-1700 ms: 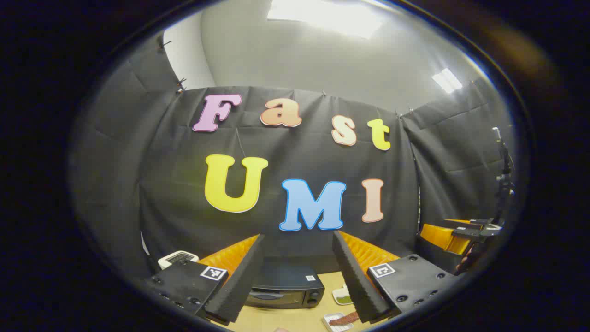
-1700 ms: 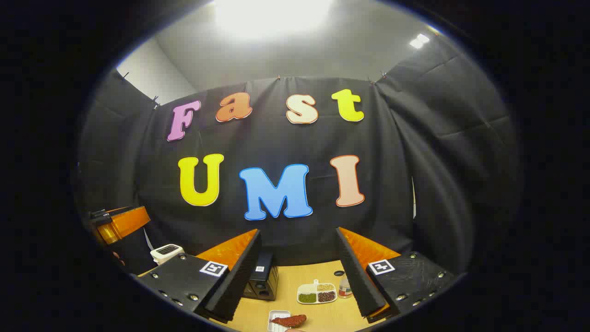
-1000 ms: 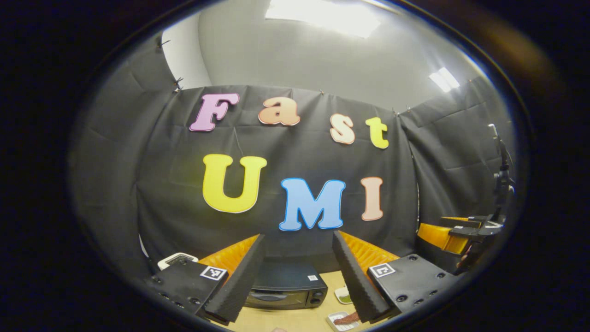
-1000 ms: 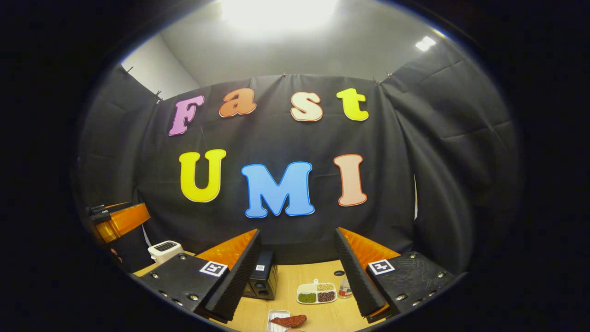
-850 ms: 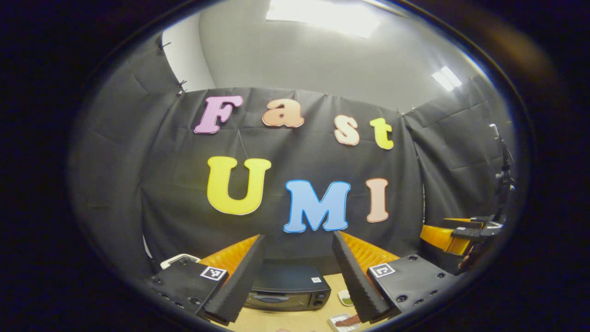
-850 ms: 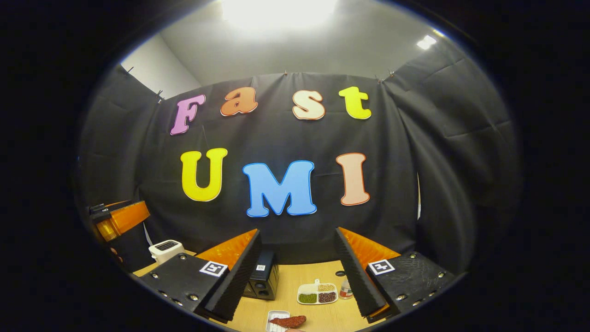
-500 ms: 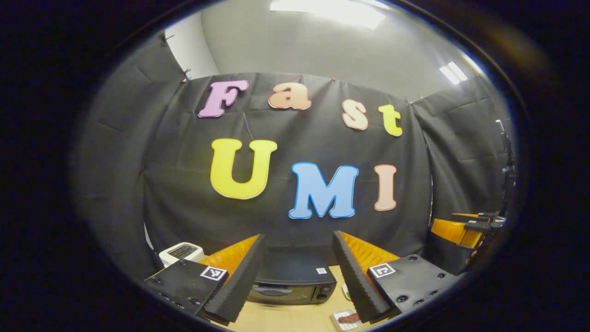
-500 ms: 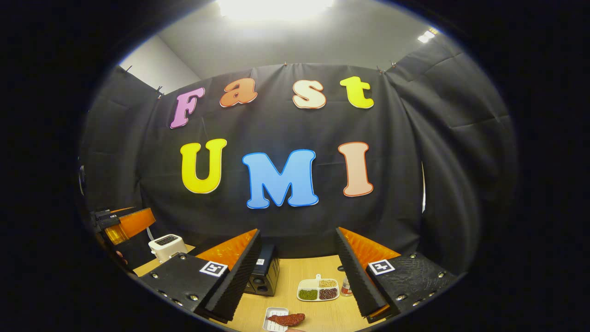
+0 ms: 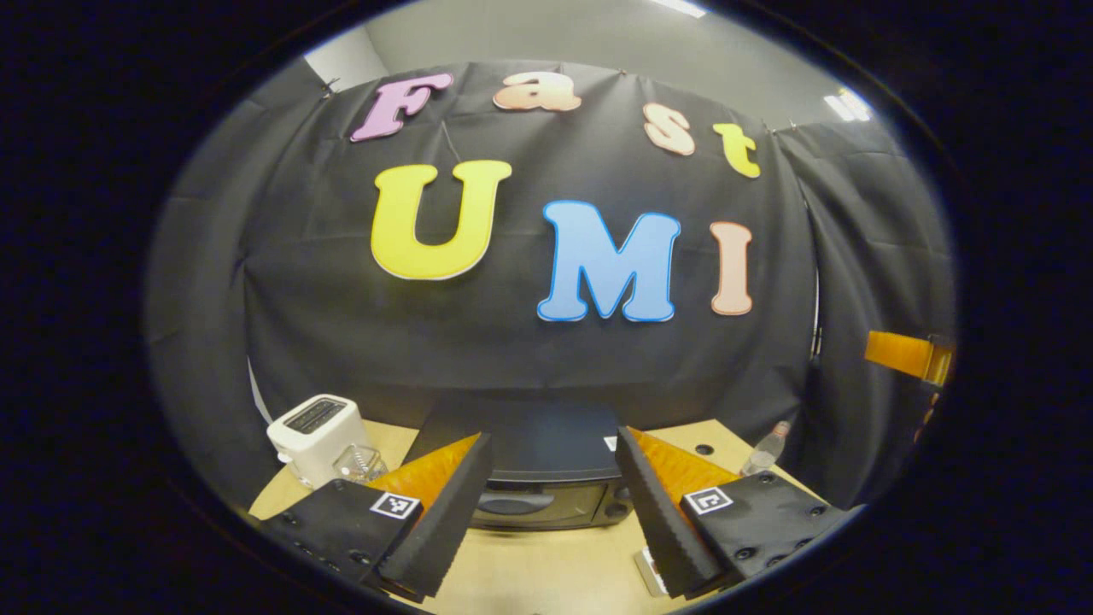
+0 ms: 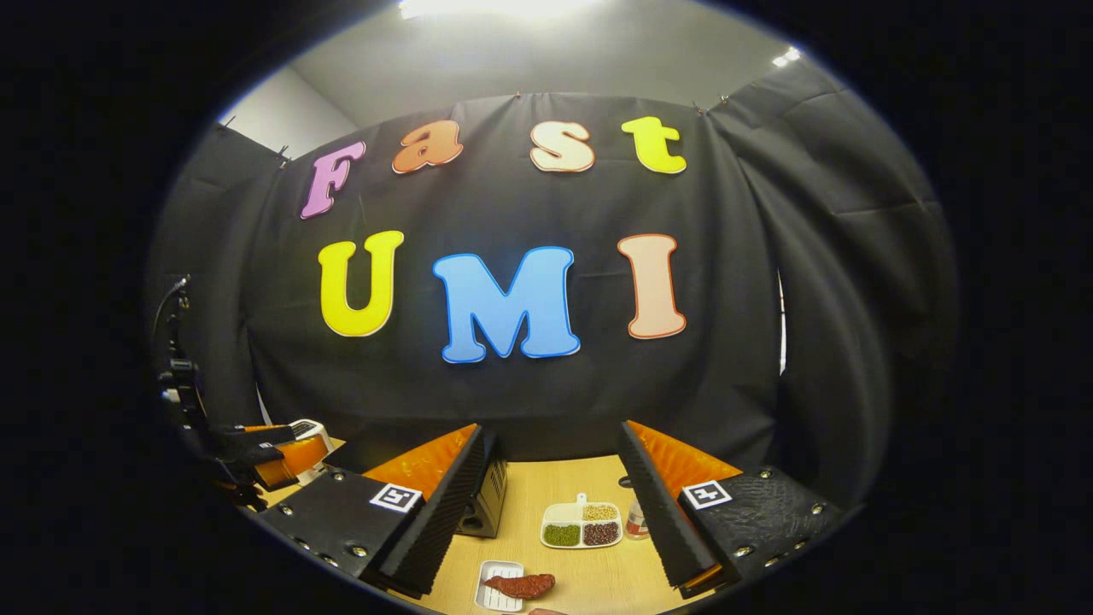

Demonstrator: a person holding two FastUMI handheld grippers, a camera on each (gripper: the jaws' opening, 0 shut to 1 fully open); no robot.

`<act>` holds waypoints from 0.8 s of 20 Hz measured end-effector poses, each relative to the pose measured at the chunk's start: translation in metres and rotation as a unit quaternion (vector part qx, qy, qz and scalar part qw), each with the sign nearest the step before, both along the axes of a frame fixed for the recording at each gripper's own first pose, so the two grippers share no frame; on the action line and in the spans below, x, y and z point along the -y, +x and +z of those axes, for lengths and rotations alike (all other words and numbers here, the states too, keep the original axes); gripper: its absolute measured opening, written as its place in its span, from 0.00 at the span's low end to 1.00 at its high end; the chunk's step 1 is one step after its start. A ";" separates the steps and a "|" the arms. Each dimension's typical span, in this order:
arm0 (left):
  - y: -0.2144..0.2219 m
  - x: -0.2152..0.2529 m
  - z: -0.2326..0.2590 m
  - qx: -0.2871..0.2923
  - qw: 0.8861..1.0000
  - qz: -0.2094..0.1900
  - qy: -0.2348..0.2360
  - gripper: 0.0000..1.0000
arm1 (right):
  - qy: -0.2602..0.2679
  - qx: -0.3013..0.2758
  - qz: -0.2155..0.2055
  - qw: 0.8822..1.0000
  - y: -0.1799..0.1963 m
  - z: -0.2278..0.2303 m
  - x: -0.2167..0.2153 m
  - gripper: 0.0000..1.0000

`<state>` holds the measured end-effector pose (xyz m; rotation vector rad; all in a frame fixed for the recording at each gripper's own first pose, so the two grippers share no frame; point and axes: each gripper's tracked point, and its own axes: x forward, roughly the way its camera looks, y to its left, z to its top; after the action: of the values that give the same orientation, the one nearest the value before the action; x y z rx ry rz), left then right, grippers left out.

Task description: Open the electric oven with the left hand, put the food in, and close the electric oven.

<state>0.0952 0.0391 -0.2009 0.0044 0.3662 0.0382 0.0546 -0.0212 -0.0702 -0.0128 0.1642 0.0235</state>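
Left gripper [image 9: 553, 504] hangs with its jaws spread and nothing between them, aimed at the electric oven [image 9: 546, 504] just ahead on the wooden table [image 9: 546, 572]; the oven door looks closed, so by my reading none of the 3 steps is done yet. Right gripper [image 10: 555, 512] is likewise open and empty above the reddish food [image 10: 521, 586] on its small white tray [image 10: 493, 596], with a divided dish of beans [image 10: 582, 525] behind and a white toaster [image 9: 318, 436] off to the oven's side.
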 end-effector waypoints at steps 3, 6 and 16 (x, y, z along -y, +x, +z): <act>0.017 -0.010 -0.042 -0.039 0.999 -0.002 0.004 0.93 | -0.001 -0.009 0.000 1.000 0.008 -0.007 0.000 0.95; 0.034 -0.028 -0.085 -0.082 0.997 0.012 -0.003 0.93 | -0.009 -0.016 -0.004 1.000 0.016 -0.011 0.004 0.95; 0.070 -0.052 -0.173 -0.155 0.988 0.015 0.005 0.93 | -0.024 -0.021 -0.023 0.999 0.026 -0.013 0.015 0.95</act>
<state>0.1653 0.0913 -0.3735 0.0140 0.6771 0.0700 0.0807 -0.0360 -0.0832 -0.0563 0.2075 -0.0260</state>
